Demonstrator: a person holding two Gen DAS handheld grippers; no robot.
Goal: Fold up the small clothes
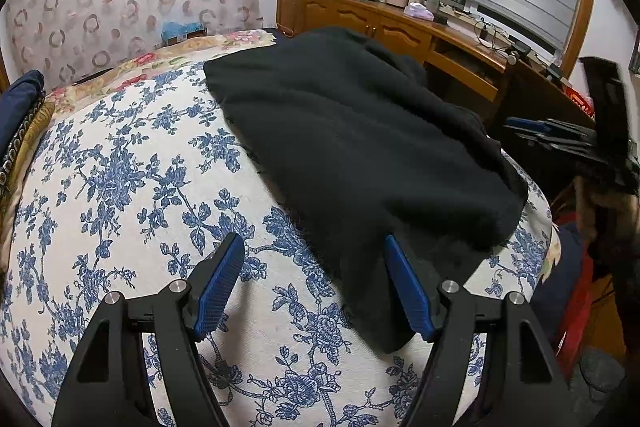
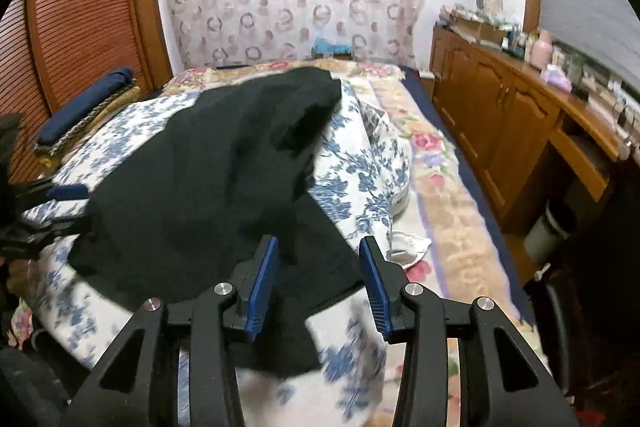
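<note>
Hovering over black garment point(image 1: 360, 147) on blue-floral quilt point(image 1: 120, 187), both claws released.
Left wrist: left gripper point(image 1: 314, 243) spread wide, empty, right finger over garment's near edge; right gripper point(image 1: 560, 135) seen beyond quilt edge. Right wrist: right gripper point(image 2: 318, 247) parted, empty, above garment's near corner; garment point(image 2: 208, 179) bunched toward far end.

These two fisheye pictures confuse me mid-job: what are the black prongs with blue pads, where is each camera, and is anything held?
Each picture comes from a camera riding on a handheld two-finger gripper, looking along its fingers. The left view shows the left gripper, open; the right view shows the right gripper, also open. Both hover at a black fleecy garment lying on a white quilt with blue flowers on a bed. Neither is gripping anything.
</note>
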